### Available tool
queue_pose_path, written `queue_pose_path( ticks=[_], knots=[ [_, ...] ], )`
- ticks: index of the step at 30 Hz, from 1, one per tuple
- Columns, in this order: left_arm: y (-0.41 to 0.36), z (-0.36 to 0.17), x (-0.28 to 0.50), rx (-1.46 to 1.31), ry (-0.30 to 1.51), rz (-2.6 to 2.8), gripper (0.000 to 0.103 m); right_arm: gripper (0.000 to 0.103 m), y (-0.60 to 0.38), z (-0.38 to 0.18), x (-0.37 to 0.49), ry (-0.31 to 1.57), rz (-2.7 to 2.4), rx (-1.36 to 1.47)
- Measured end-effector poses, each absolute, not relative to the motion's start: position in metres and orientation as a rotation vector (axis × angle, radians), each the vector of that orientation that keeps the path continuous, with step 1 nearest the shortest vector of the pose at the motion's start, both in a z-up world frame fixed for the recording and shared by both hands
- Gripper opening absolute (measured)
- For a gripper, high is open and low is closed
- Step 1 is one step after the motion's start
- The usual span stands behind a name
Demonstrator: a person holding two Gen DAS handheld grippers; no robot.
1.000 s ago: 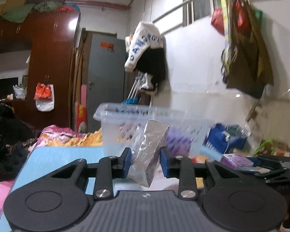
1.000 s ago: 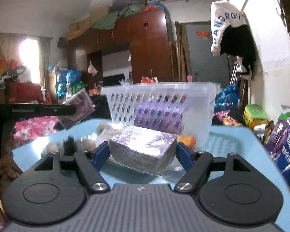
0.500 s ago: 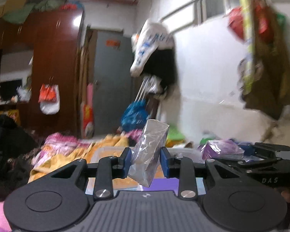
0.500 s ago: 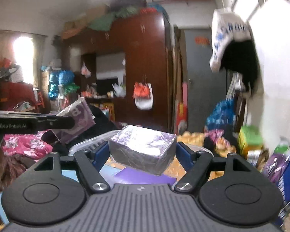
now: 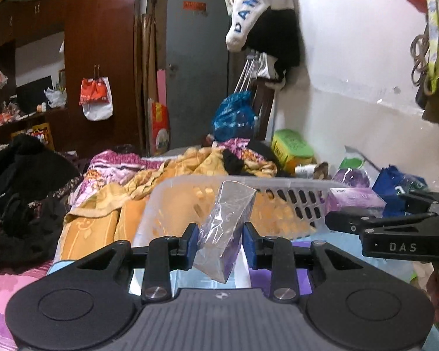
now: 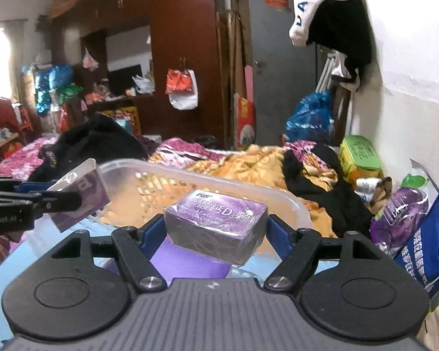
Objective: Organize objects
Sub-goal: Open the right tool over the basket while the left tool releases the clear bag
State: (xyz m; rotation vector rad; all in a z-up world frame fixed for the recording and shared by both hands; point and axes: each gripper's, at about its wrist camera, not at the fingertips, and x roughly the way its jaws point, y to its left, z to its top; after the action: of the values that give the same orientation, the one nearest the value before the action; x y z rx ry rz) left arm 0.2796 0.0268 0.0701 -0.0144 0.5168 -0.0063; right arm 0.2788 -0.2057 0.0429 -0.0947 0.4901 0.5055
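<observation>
My left gripper point(image 5: 218, 244) is shut on a purple box in clear wrap point(image 5: 225, 228), held on edge over the near side of a clear slotted plastic basket point(image 5: 278, 187). My right gripper point(image 6: 216, 232) is shut on a second wrapped purple box point(image 6: 215, 223), held flat above the same basket point(image 6: 248, 188). Each gripper shows in the other's view: the right one with its box point(image 5: 355, 199) at the right, the left one with its box point(image 6: 82, 196) at the left. Purple items lie inside the basket point(image 6: 190, 266).
The basket stands on a light blue table point(image 6: 20, 266). Behind it a bed holds an orange blanket point(image 5: 108, 210) and black clothes point(image 5: 23, 181). A blue bag point(image 6: 427, 251) and purple packets point(image 6: 401, 216) sit at the right by the white wall. A wardrobe and a grey door stand at the back.
Both grippers have risen and tipped forward with their boxes. The basket, seen side-on a second ago, now lies below and just ahead of both grippers. Both grips are unchanged.
</observation>
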Motion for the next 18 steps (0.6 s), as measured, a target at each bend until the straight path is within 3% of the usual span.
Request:
queue_pose_path(
  ticks=[7, 8, 10, 18],
  knots=[
    [0.033, 0.055, 0.286, -0.033, 0.548, -0.028, 0.040, 0.081, -0.211, 0.041, 0.281, 0.512, 0.501, -0.056],
    [0.033, 0.055, 0.284, -0.036, 0.535, -0.021, 0.045, 0.094, -0.213, 0.042, 0.281, 0.513, 0.503, -0.043],
    [0.038, 0.057, 0.277, -0.066, 0.504, -0.028, 0.087, 0.103, -0.216, 0.046, 0.276, 0.496, 0.475, -0.040],
    [0.044, 0.051, 0.191, -0.023, 0.351, -0.076, 0.091, 0.103, -0.254, 0.046, 0.209, 0.361, 0.504, -0.008]
  ],
)
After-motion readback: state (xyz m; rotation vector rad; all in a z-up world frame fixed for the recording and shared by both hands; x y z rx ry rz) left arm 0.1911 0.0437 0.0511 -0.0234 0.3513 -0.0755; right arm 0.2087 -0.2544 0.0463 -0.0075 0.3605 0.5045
